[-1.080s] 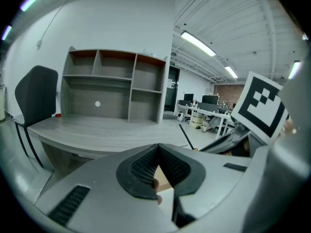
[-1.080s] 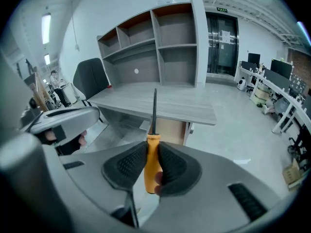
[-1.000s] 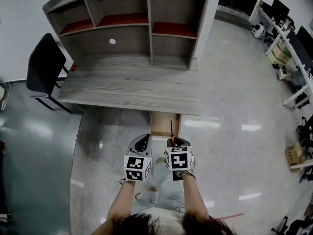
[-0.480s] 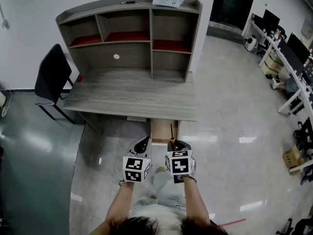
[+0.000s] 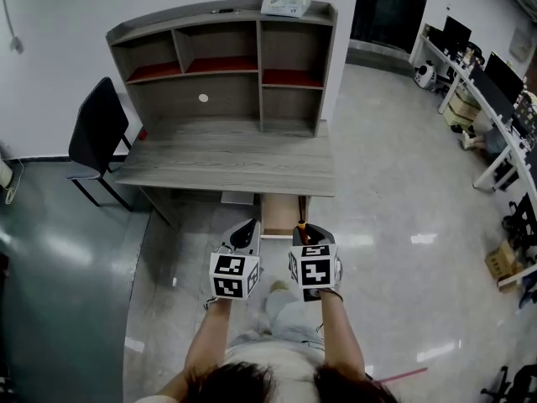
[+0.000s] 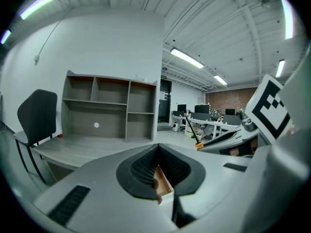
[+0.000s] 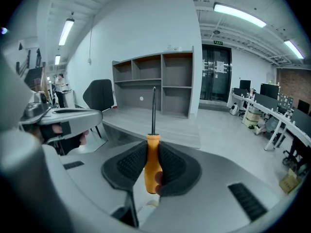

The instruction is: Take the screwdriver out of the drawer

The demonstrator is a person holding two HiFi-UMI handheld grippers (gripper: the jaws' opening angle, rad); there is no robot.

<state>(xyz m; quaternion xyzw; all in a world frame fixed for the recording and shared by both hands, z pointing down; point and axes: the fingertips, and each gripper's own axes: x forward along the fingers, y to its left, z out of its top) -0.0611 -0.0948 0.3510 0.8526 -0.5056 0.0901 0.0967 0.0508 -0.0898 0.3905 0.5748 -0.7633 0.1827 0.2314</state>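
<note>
The screwdriver (image 7: 152, 161) has an orange handle and a thin black shaft that points up and away from me. My right gripper (image 7: 152, 152) is shut on the handle. In the head view the screwdriver (image 5: 299, 214) is held above the front end of the open wooden drawer (image 5: 279, 217) under the desk. My left gripper (image 5: 244, 232) hangs just to its left, shut with nothing in it. Below the left gripper (image 6: 156, 149), in its own view, a strip of the drawer (image 6: 164, 187) shows. The drawer's inside is mostly hidden by the grippers.
A grey wooden desk (image 5: 226, 162) carries a shelf unit (image 5: 226, 61) with a white box (image 5: 287, 5) on top. A black chair (image 5: 96, 133) stands to its left. Office tables with monitors (image 5: 495, 82) line the far right. The floor around is glossy tile.
The head view has pulled back from the desk, so more of the shelf top shows. Both grippers stay side by side, the right one still holding the screwdriver.
</note>
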